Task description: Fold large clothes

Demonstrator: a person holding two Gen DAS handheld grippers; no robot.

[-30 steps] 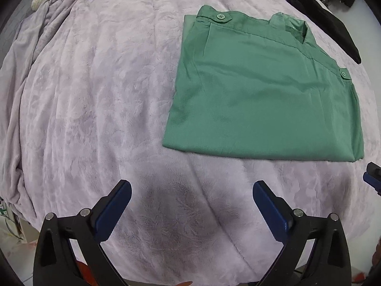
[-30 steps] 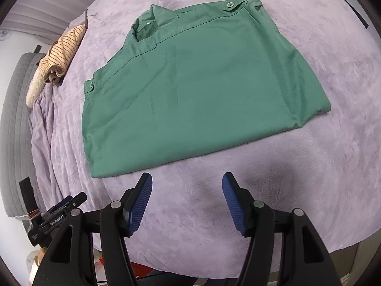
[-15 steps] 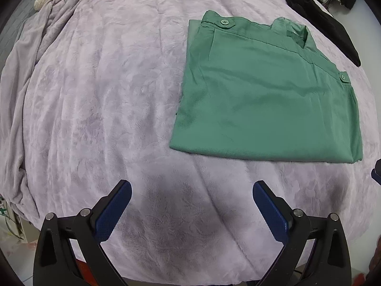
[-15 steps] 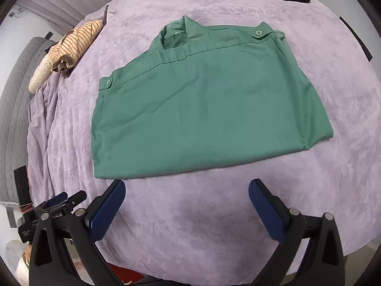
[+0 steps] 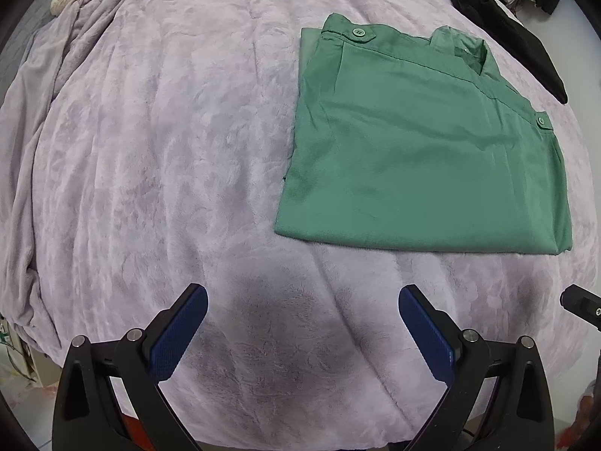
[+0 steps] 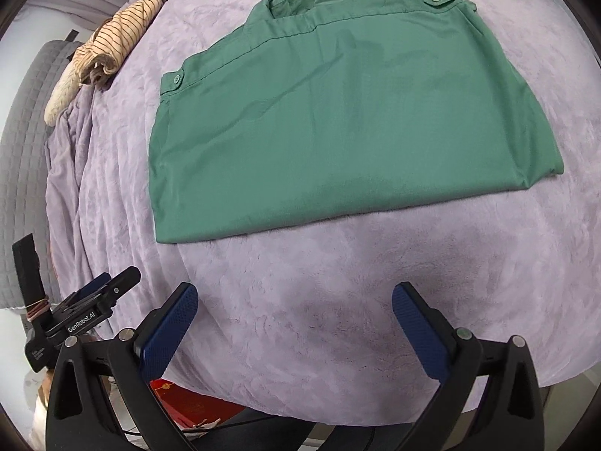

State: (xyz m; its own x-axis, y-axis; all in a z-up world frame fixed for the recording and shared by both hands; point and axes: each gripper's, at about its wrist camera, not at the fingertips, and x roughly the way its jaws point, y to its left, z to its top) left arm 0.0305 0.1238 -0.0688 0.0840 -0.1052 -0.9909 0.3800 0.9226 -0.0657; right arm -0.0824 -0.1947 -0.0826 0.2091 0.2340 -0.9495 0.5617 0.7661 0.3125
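Note:
A green shirt (image 5: 420, 158) lies folded into a flat rectangle on the lilac blanket (image 5: 169, 150), collar and shoulder buttons at its far edge. It also shows in the right wrist view (image 6: 338, 112). My left gripper (image 5: 300, 315) is open and empty, above the blanket near the bed's front edge, short of the shirt's near left corner. My right gripper (image 6: 295, 312) is open and empty, hovering just in front of the shirt's near hem. The left gripper (image 6: 109, 285) shows at the lower left of the right wrist view.
A striped tan garment (image 6: 116, 41) lies bunched at the far left of the bed. A black garment (image 5: 507, 34) lies at the far right edge. A grey quilted headboard (image 6: 22, 150) stands on the left. A red box (image 6: 188, 402) sits on the floor below the bed edge.
The right gripper opened wide from a narrower gap and pulled back a little. The left gripper drifted slightly left, staying open. The shirt has not moved.

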